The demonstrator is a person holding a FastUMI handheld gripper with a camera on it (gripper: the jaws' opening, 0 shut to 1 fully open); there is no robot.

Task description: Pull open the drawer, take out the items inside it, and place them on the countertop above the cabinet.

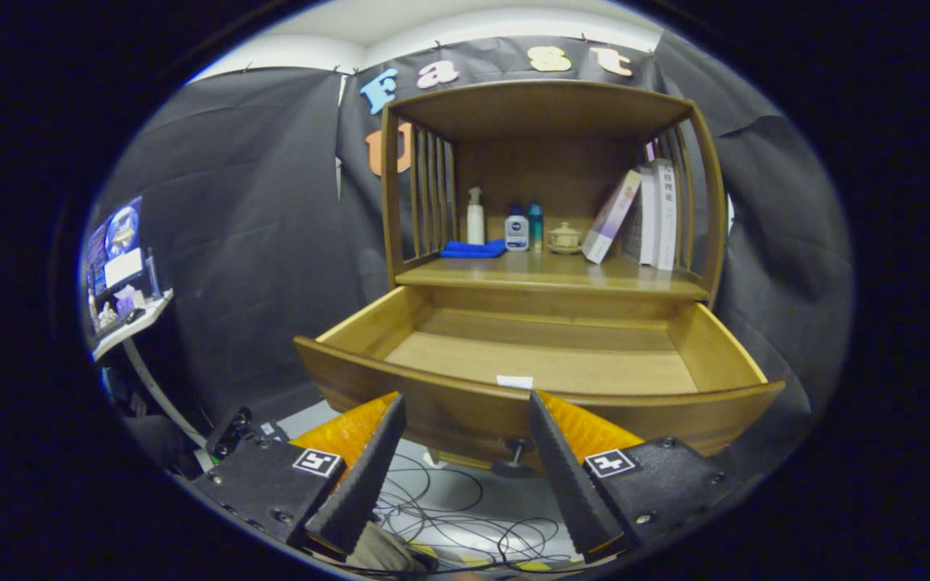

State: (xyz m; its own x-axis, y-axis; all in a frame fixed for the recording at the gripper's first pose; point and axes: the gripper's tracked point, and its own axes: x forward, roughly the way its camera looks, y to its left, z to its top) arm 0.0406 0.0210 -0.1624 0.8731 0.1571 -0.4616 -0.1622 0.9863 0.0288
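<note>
Hanging spread and empty, the gripper (465,403) faces the pulled-out drawer (538,363); countertop (546,274) lies beyond, higher up.

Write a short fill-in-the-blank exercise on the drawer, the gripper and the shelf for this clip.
1. The drawer is pulled ____.
2. The gripper has its fingers ____, holding nothing.
3. The drawer knob sits ____ the two fingers.
4. The blue cloth lies on the ____ above the drawer.

Missing words: open; open; between; countertop
</note>
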